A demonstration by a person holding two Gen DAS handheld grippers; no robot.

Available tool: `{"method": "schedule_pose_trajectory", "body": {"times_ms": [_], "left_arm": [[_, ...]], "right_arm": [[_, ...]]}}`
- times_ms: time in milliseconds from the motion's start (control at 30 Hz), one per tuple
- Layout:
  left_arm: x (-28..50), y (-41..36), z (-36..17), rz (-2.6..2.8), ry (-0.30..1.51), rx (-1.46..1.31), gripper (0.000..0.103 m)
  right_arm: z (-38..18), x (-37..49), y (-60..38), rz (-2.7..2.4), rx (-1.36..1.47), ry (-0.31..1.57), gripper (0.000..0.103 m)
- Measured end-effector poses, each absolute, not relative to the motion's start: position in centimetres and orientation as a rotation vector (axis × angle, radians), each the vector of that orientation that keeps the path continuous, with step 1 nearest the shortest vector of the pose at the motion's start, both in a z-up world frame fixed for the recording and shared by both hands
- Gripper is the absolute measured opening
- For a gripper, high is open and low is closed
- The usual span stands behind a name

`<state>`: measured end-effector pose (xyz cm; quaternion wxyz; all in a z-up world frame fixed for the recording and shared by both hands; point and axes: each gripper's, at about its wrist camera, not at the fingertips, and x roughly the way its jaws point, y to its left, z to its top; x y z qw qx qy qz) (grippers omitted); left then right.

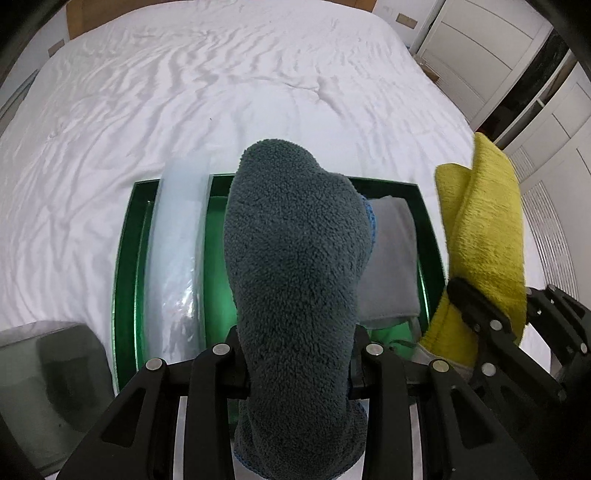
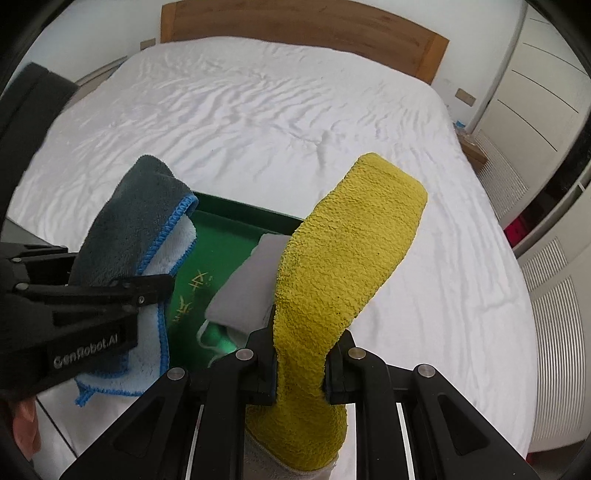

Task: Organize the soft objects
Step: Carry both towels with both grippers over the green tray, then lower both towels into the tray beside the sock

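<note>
Pointing steeply down over the bed [image 1: 184, 92], side by side, both tools above a green tray [image 1: 125, 236] resting on the white cover. Left gripper [image 1: 295, 354] clenched on a dark grey fleece cloth [image 1: 295, 258]; jaws pressed against both sides of the fabric, folded bulk standing up forward of the fingers and hiding much of the tray's middle. Seen from the right wrist camera, same cloth [image 2: 125, 240] shows a pale blue inner face and bright blue stitched edging, lower corner hanging loose below the left tool's finger [image 2: 122, 288]. Right gripper [image 2: 301, 363] clamped nearly shut on a yellow terry cloth [image 2: 343, 258]; narrow pinched waist between the pads, wider rounded flap rising ahead of them, a further bunch drooping beneath with a grey-white hem at the bottom. From the left wrist camera, yellow cloth [image 1: 484, 236] held at the tray's right side, above the rim. Inside the tray: folded light grey cloth [image 1: 391, 258] lying toward the right wall, a clear plastic-wrapped item [image 1: 173, 258] lying lengthwise on the left part, and gold lettering [image 2: 192, 291] on the green floor, illegible. Part of a hand [image 2: 26, 432] visible at the lower left of the right wrist view. Wooden headboard [image 2: 295, 26] at the far end of the bed; white wardrobe doors [image 2: 535, 92] to the right.
</note>
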<state>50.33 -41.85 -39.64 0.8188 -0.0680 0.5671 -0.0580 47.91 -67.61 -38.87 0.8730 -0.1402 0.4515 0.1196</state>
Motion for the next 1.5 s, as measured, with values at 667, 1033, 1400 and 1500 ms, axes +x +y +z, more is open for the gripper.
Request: {"method": "schedule_pose_trajectory", "body": {"times_ms": [667,1033,1400,1500], "left_arm": [[51.8,-42.3,-43.1,-0.045,1.212,-0.064,0.028],[51.7,-41.1,-44.0,0.003,1.224,-0.078,0.028],[51.7,-40.8,-44.8,0.032,1.222,-0.066,0.031],[51.9,-40.8,-44.8,0.041,1.22,-0.066,0.031]], "right_arm": [[-43.6,51.7,-66.2,0.31,-0.31,1.007,0.016],[-44.1,51.9,-64.4,0.434,-0.343,1.023,0.017],[-45.1,53.6,-66.7,0.399,-0.374,1.049,0.018],[-45.6,53.9,-66.6,0.409,-0.369,1.062,0.018]]}}
